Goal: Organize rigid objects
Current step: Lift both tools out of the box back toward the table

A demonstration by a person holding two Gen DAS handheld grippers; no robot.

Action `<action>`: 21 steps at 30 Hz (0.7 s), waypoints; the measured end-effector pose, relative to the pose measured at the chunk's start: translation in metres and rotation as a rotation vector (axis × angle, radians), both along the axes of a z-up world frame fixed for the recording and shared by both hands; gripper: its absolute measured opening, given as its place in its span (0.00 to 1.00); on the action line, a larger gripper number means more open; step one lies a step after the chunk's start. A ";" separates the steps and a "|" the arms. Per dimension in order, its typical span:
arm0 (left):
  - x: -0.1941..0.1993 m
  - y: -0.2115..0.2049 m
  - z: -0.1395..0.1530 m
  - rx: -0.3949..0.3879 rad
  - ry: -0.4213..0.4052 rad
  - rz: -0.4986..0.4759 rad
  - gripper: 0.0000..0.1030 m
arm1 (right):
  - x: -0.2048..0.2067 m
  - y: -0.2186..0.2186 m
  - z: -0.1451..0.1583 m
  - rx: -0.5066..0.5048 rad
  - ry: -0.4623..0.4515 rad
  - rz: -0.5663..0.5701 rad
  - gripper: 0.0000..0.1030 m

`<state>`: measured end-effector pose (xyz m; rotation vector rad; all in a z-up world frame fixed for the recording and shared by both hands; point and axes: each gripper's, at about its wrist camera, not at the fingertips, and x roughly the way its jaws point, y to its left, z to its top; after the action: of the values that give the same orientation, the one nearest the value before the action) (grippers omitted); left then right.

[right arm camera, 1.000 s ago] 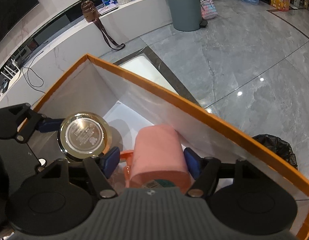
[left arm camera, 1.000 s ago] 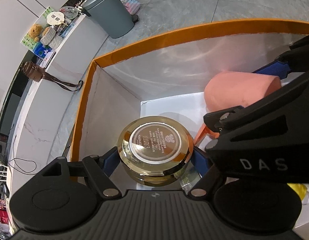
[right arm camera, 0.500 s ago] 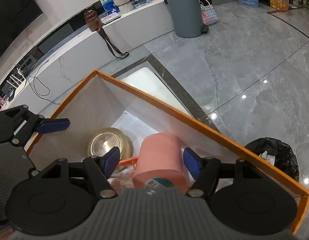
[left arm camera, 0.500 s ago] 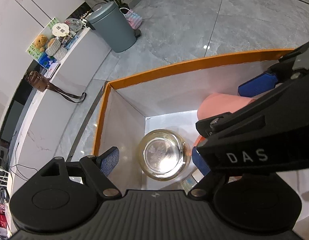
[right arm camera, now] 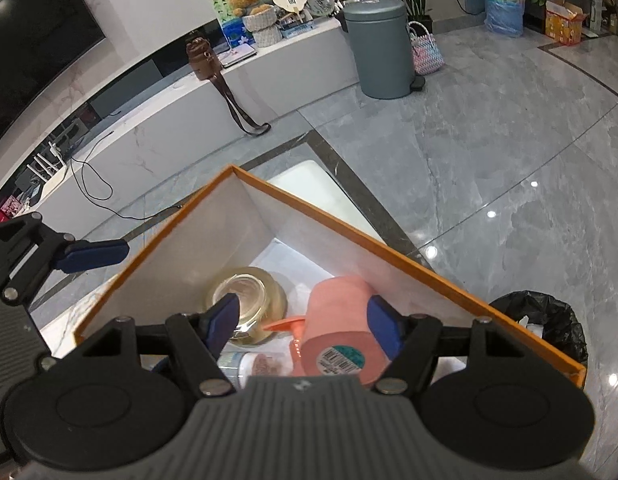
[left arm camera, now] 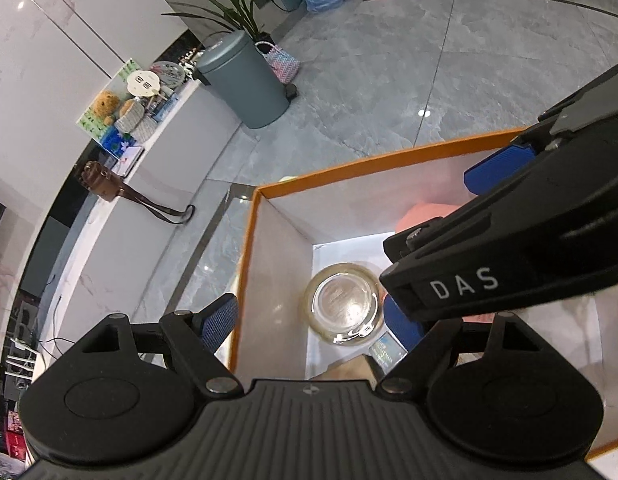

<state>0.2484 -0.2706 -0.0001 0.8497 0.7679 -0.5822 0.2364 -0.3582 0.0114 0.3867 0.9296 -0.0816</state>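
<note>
An orange-rimmed white box (left arm camera: 349,162) (right arm camera: 349,224) stands on the floor. A gold-lidded glass jar (left arm camera: 343,304) (right arm camera: 249,300) lies on its bottom. A pink bottle (right arm camera: 337,328) with an orange pump lies beside the jar, partly seen in the left wrist view (left arm camera: 423,214). My left gripper (left arm camera: 309,320) is open and empty, above the box's left wall. My right gripper (right arm camera: 303,324) is open above the box, with the pink bottle lying loose between its fingers.
Smaller packets (right arm camera: 253,364) lie in the box under the jar. A grey bin (right arm camera: 379,48), a woven bag (right arm camera: 425,50) and a white counter (right arm camera: 269,72) stand beyond. A black rubbish bag (right arm camera: 541,320) sits right of the box.
My left gripper opened and let the jar drop into the box. My right gripper opened and let go of the pink bottle. Both grippers have risen away from the box.
</note>
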 end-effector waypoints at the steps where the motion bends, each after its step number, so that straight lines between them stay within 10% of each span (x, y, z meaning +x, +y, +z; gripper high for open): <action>1: -0.001 0.002 0.003 -0.001 -0.004 0.000 0.94 | -0.001 0.000 0.002 -0.001 -0.004 0.002 0.68; 21: -0.032 0.056 0.041 -0.093 -0.057 0.060 0.94 | -0.024 0.046 0.050 -0.081 -0.056 0.080 0.68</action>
<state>0.2168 -0.2148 0.0412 0.7522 0.7065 -0.5342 0.2122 -0.3118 0.0610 0.2752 0.8831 -0.0350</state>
